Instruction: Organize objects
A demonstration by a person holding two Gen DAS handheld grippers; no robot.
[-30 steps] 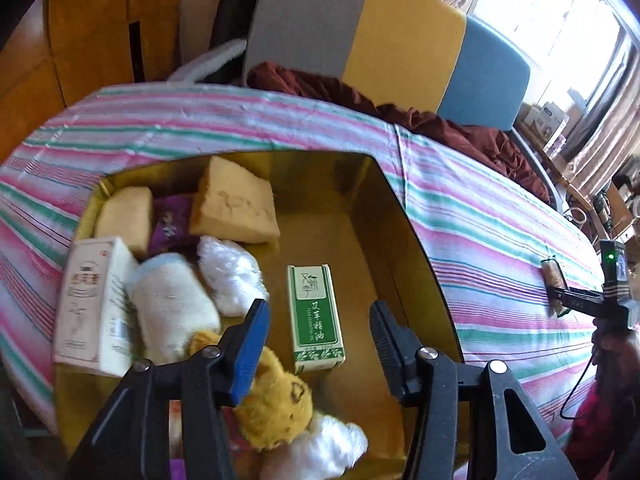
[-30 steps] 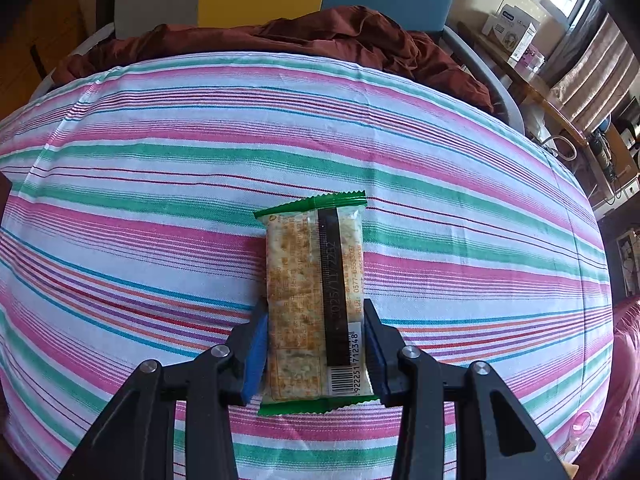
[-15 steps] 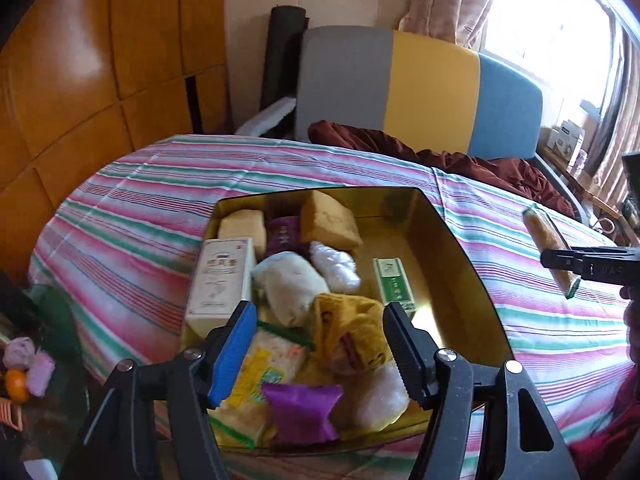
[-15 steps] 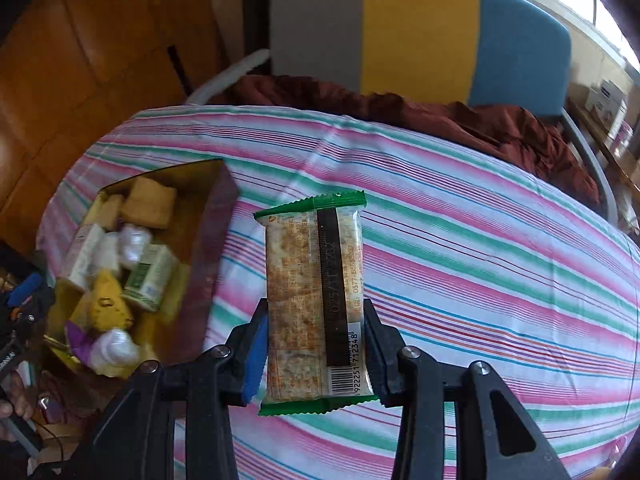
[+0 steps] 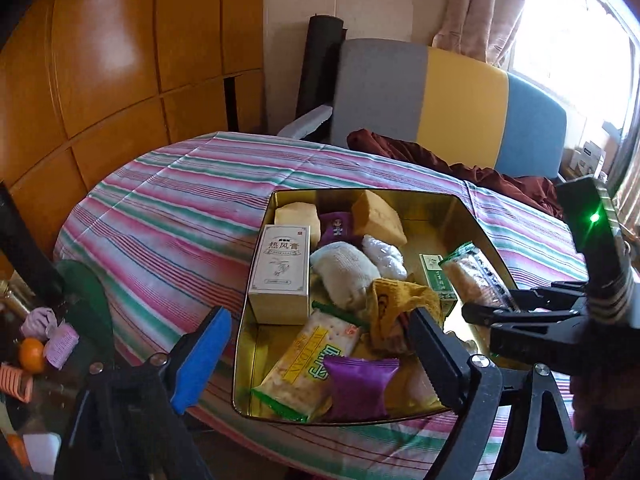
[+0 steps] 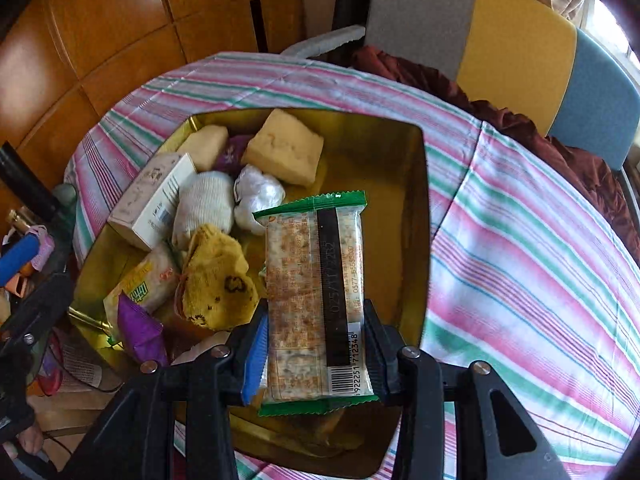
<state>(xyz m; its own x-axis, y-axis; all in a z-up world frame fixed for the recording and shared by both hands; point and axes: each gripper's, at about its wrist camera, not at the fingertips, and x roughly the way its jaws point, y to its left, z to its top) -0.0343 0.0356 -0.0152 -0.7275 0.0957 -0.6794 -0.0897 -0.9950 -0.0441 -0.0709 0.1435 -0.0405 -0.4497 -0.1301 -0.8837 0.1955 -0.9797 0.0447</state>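
Observation:
A gold tin box (image 5: pixel 464 216) (image 6: pixel 416 184) stands on the striped tablecloth (image 5: pixel 168 220), holding several items: a white carton (image 5: pixel 280 272), a white sock roll (image 5: pixel 344 276), a yellow cloth (image 5: pixel 400 300), a purple packet (image 5: pixel 360 388) and a cracker pack (image 5: pixel 316 356). My right gripper (image 6: pixel 316 344) is shut on a green-edged cracker packet (image 6: pixel 316 292) and holds it above the box's right half; it also shows in the left wrist view (image 5: pixel 472 280). My left gripper (image 5: pixel 316 356) is open and empty, above the box's near edge.
A grey, yellow and blue sofa back (image 5: pixel 460 104) with a dark red cloth (image 5: pixel 440 160) lies behind the table. Wooden panelling (image 5: pixel 100 80) fills the left. Small clutter and an orange (image 5: pixel 32 354) sit below the table's left edge.
My right gripper has carried the cracker packet left from over the bare tablecloth to above the box. My left gripper has drawn back from the box and stayed open.

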